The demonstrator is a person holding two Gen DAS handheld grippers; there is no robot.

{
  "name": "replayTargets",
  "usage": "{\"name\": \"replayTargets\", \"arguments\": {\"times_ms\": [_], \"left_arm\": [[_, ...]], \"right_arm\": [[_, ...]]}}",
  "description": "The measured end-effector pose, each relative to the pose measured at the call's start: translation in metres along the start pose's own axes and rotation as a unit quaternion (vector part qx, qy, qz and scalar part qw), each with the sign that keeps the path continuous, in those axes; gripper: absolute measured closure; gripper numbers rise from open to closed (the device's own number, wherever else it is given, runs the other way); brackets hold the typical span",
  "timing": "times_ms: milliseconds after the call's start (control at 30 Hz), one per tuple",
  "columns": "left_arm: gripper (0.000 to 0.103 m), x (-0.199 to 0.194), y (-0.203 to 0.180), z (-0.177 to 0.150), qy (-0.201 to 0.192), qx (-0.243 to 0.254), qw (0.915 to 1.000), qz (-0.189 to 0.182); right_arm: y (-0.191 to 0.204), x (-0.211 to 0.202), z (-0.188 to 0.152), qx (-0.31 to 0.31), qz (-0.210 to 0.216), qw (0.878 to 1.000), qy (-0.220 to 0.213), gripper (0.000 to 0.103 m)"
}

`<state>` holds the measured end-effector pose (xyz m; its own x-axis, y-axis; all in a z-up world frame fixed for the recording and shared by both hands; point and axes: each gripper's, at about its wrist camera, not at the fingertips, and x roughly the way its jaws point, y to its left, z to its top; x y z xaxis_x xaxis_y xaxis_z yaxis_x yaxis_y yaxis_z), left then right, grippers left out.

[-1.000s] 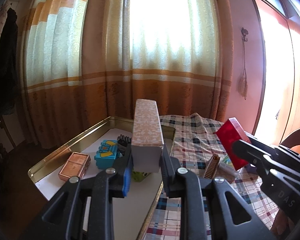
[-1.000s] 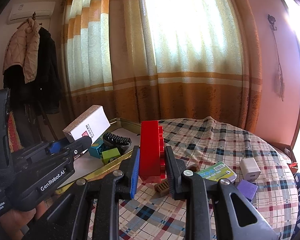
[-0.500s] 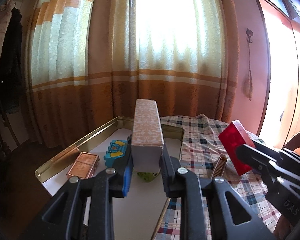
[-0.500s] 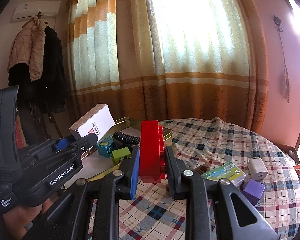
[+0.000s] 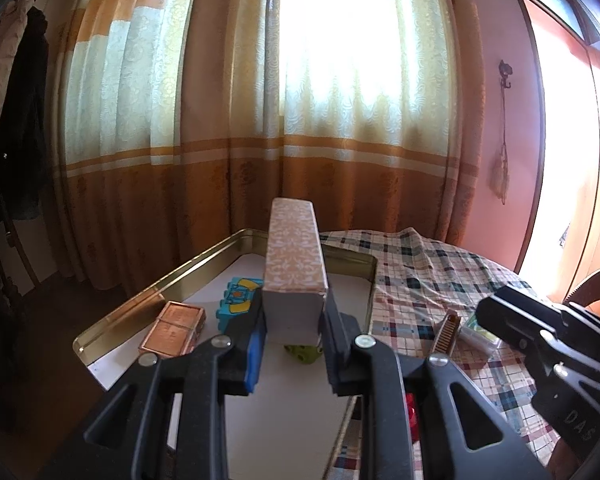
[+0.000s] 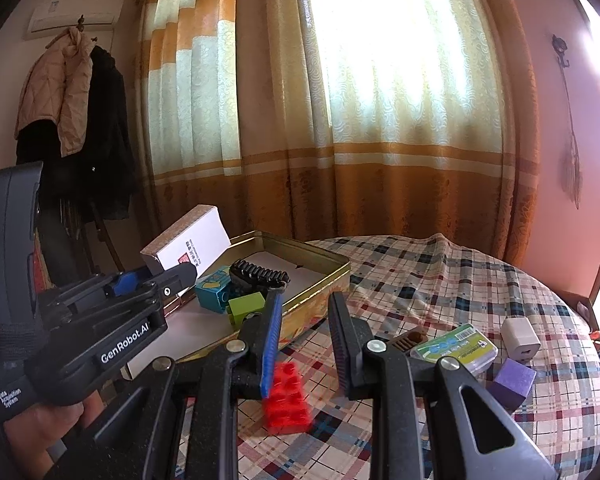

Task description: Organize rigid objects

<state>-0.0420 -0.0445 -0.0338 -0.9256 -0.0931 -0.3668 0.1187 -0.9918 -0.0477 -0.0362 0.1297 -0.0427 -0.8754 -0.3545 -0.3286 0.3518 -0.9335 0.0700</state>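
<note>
The patterned box (image 5: 294, 268) is pinched between the pads of the left gripper (image 5: 294, 344) and is held above the gold tin tray (image 5: 160, 286); a copper tin (image 5: 172, 330), a blue block (image 5: 236, 302) and a green block (image 5: 302, 354) are seen in the tray; the right gripper (image 6: 304, 344) is seen with its jaws spread and nothing between them; the red brick (image 6: 286, 400) is lying on the checked tablecloth (image 6: 440, 280), just below the spread fingers and beside the tray.

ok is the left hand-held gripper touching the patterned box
Touching. The left wrist view shows the left hand-held gripper with both pads pressed flat against opposite sides of the patterned box, no gap on either side.
</note>
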Motion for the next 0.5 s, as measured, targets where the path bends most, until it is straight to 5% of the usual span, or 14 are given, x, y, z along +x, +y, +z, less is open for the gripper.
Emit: {"name": "replayTargets", "arguments": {"times_ms": [167, 367, 500], "left_arm": [[0.08, -0.003, 0.009, 0.006, -0.006, -0.009, 0.9999, 0.007], [0.079, -0.001, 0.011, 0.004, 0.0, -0.013, 0.9999, 0.007], [0.079, 0.0, 0.014, 0.004, 0.002, -0.017, 0.9998, 0.01]], "right_arm": [[-0.008, 0.02, -0.003, 0.007, 0.024, 0.997, 0.069, 0.075], [-0.003, 0.044, -0.009, 0.007, 0.058, 0.991, 0.123, 0.04], [0.006, 0.062, -0.015, -0.017, 0.072, 0.983, 0.17, 0.037]]}}
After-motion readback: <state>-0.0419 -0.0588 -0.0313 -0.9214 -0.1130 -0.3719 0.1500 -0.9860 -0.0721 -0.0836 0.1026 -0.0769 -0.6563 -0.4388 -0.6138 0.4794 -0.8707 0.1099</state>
